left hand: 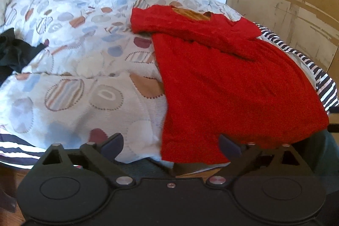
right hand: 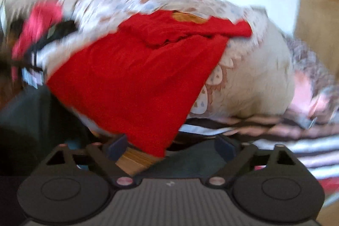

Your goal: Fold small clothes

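**Red garment laid out on the bed, both grippers spread wide and holding nothing.**

I see the red garment (left hand: 222, 82) spread over the patterned duvet (left hand: 74, 52), sleeves crossed near the collar, its hem hanging off the duvet's near edge. My left gripper (left hand: 171, 145) and right gripper (right hand: 170, 146) sit just below that hem, jaws wide, gripping no cloth. I judge the fabric light, soft and limp; I would pinch it at the hem corners or shoulders. The duvet is puffy and uneven, so folds may slump. A striped cloth (left hand: 317, 77) lies beside the garment, a dark garment (left hand: 12, 50) far across the duvet; beyond stand a pale wall and wooden panelling.
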`<control>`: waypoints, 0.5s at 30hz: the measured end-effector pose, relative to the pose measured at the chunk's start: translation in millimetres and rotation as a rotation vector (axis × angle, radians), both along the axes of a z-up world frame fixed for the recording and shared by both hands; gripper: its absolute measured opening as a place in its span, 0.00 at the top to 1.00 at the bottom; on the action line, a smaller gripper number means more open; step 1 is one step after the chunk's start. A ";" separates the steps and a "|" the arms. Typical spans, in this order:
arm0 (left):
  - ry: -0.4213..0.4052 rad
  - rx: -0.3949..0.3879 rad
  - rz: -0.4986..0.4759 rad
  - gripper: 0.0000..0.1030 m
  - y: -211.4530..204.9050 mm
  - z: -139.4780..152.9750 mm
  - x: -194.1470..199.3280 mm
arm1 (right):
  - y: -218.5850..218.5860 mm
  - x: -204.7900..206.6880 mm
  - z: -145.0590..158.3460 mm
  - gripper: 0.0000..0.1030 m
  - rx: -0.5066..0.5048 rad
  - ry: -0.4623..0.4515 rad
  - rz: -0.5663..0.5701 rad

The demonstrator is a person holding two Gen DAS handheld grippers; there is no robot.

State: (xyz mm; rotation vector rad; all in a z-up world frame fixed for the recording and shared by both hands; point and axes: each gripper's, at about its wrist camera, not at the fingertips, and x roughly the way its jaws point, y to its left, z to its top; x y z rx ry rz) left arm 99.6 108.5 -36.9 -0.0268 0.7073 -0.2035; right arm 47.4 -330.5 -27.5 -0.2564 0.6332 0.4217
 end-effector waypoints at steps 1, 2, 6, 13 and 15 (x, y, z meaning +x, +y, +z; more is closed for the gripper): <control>-0.001 0.004 0.003 0.05 0.3 0.6 -0.8 | 6.7 -5.3 -1.0 0.04 -0.087 -0.030 0.029; -0.002 0.006 0.006 0.05 0.2 1.2 -1.2 | 13.2 -9.8 -2.8 0.04 -0.164 -0.052 0.059; -0.010 -0.002 0.011 0.05 -3.0 3.4 -0.8 | 39.8 -16.9 -14.1 0.04 -0.400 -0.124 0.125; -0.033 -0.008 -0.007 0.05 -12.3 8.4 -2.6 | 77.5 -13.4 -53.3 0.04 -0.687 -0.267 0.190; -0.033 -0.006 -0.006 0.04 -12.6 9.1 -3.2 | 84.0 -16.0 -59.9 0.04 -0.751 -0.356 0.175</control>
